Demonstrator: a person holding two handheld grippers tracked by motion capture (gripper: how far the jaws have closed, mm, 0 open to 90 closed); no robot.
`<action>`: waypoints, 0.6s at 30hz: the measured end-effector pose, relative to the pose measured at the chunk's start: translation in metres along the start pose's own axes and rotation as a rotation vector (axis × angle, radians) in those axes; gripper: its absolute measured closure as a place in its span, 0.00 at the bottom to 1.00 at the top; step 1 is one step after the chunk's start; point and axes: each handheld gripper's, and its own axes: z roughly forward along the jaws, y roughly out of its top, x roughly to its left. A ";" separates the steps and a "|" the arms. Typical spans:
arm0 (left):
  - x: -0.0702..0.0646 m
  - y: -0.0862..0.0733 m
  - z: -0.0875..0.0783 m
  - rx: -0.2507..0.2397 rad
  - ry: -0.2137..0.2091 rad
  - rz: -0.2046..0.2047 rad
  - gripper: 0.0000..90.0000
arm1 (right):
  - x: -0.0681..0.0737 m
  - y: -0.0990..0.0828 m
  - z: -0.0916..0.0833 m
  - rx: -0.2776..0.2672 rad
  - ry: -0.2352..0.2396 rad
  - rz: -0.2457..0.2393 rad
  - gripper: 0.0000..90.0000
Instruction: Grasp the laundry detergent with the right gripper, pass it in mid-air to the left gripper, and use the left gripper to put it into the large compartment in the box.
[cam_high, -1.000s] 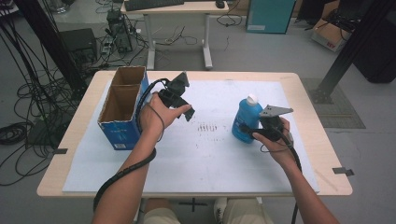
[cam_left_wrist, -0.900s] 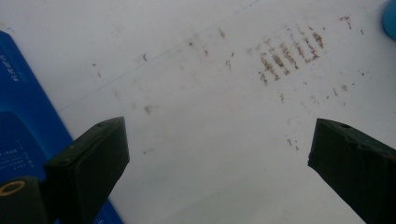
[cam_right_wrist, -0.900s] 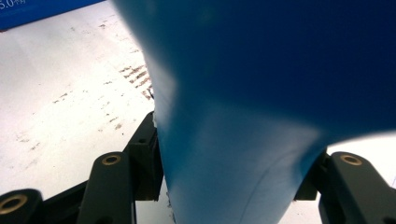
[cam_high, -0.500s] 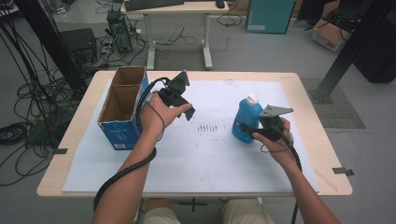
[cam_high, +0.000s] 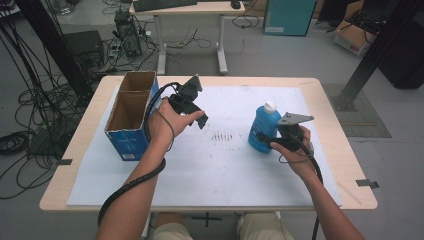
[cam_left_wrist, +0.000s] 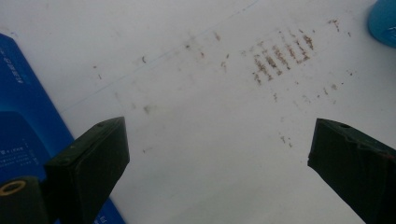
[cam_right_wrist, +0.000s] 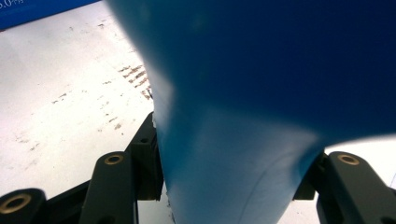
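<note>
A blue bottle with a white cap stands upright on the white mat, right of the middle. My right gripper is shut on its lower body; in the right gripper view the blue bottle sits tight between the two black jaws. My left gripper hovers above the mat beside the box, jaws wide apart, open with nothing between them. In the left gripper view the fingers frame bare mat, and the bottle peeks in at the top right corner.
An open blue cardboard box stands at the table's left side, its blue wall close to my left gripper. Brown scuff marks stain the mat's middle. Desks, cables and boxes lie beyond the table.
</note>
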 end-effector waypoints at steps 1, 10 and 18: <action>0.000 0.000 0.000 -0.001 0.003 0.001 0.06 | 0.000 0.000 0.000 0.001 0.001 -0.002 0.49; -0.002 0.003 -0.006 -0.006 0.003 0.022 0.06 | 0.000 0.000 0.000 0.001 -0.001 0.002 0.49; -0.002 0.005 -0.010 -0.001 0.002 0.044 0.07 | 0.000 0.001 0.000 0.005 0.001 0.010 0.49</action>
